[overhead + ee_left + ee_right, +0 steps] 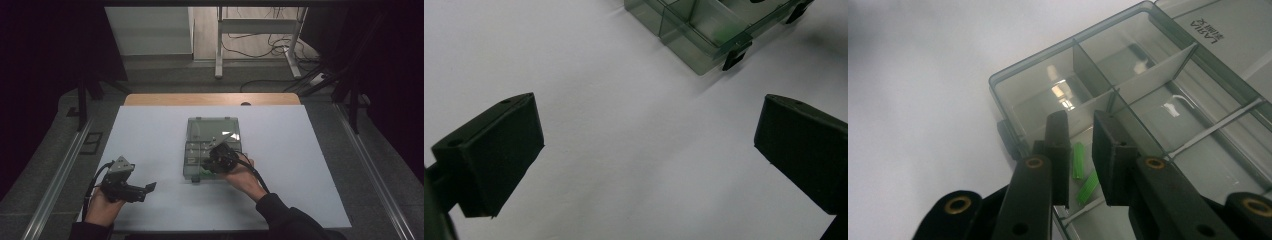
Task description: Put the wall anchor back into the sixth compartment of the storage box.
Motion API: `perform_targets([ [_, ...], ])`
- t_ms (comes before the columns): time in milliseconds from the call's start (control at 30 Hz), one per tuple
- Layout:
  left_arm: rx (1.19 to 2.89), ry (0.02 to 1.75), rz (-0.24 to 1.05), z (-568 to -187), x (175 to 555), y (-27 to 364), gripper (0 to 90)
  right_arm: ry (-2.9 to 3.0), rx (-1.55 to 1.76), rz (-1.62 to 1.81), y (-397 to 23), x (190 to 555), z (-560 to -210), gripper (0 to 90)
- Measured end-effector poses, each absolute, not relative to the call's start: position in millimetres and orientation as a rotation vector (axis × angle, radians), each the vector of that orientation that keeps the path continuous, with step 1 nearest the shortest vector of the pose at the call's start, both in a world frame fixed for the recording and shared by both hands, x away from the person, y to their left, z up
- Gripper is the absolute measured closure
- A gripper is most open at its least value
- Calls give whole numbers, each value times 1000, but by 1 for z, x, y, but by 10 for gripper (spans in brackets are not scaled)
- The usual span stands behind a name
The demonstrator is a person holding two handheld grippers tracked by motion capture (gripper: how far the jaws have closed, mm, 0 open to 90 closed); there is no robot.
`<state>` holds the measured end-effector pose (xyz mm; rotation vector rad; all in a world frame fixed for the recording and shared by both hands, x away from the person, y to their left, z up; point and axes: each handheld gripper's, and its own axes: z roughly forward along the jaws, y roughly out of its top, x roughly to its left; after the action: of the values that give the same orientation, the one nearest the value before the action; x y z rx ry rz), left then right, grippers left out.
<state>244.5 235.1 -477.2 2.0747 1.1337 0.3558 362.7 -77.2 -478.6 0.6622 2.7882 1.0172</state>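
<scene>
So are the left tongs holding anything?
No, the left tongs stand wide open over the bare white table, with nothing between them.

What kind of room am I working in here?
Probably a lab or recording workspace, not a home: a white work table flanked by metal rails, loose cables on the floor under a bare desk frame behind, and dark surroundings.
</scene>
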Motion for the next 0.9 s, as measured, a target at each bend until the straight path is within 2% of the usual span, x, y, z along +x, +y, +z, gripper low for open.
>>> perform_targets([
  [900,2075,1129,357,-477,244,235,0,2726,631,1026,-91,347,-460,523],
])
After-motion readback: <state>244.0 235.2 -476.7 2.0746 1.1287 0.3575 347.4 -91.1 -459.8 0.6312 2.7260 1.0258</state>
